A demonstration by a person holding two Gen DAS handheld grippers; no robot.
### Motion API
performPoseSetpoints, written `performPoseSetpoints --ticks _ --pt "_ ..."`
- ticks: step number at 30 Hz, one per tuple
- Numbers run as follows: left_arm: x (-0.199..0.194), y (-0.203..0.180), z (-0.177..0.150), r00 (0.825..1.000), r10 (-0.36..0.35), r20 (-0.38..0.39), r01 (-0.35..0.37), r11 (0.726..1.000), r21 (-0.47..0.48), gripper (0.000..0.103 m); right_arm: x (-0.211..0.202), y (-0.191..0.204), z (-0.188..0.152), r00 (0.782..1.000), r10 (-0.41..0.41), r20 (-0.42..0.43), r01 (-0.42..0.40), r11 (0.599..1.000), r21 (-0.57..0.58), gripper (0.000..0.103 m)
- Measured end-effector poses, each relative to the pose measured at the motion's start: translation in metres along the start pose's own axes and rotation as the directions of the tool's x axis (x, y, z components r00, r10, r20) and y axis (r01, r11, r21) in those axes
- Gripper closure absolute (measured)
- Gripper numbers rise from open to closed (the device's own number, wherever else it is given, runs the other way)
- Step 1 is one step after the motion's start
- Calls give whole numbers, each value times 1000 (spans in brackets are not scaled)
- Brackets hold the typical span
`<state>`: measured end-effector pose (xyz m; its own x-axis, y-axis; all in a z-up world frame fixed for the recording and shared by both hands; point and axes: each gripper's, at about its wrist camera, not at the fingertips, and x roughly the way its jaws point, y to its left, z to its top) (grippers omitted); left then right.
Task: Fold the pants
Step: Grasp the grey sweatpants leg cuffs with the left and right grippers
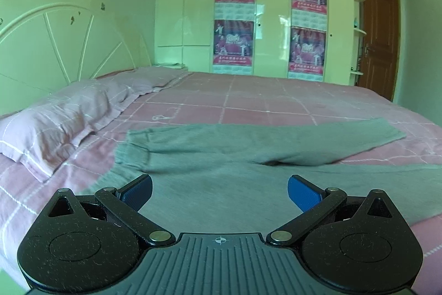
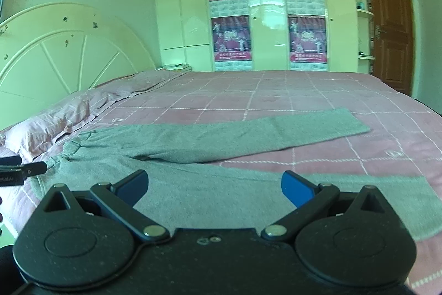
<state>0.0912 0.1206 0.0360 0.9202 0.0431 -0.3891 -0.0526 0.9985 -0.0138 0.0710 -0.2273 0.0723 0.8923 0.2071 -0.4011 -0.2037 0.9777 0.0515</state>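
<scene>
Grey pants (image 1: pixel 221 154) lie flat on a pink checked bed, waistband to the left, both legs spread apart to the right. My left gripper (image 1: pixel 219 191) is open and empty, hovering over the waist and hip area. In the right wrist view the pants (image 2: pixel 221 134) show in full, one leg far, one leg near. My right gripper (image 2: pixel 214 187) is open and empty above the near leg. The left gripper's tip (image 2: pixel 33 169) shows at the left edge, beside the waistband.
A pink pillow (image 1: pixel 52 123) lies left of the pants against a white headboard (image 1: pixel 55 40). White wardrobes with posters (image 1: pixel 234 18) stand beyond the bed. A brown door (image 1: pixel 378 38) is at the far right. The bedsheet (image 2: pixel 276 93) stretches beyond the pants.
</scene>
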Motion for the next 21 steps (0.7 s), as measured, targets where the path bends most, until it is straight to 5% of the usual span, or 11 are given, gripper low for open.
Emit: performPoseSetpoints --ticks 6,12,14,17,21 --pt "76 86 49 997 80 17 -81 997 9 0 60 -5 56 999 40 5 -39 999 -36 6" --pt "202 151 74 990 74 -122 -69 997 42 0 162 -11 93 997 33 -66 -35 999 -33 6" --pt "234 162 72 985 80 -152 -75 996 39 1 197 -14 95 993 39 -115 -41 999 -13 14" --pt "280 176 67 979 30 -202 -28 1000 12 20 244 -13 90 981 57 -186 -58 998 -1 25" --pt "329 185 56 962 -31 -270 31 1000 -7 27 283 -5 82 971 79 -225 -86 996 -21 27"
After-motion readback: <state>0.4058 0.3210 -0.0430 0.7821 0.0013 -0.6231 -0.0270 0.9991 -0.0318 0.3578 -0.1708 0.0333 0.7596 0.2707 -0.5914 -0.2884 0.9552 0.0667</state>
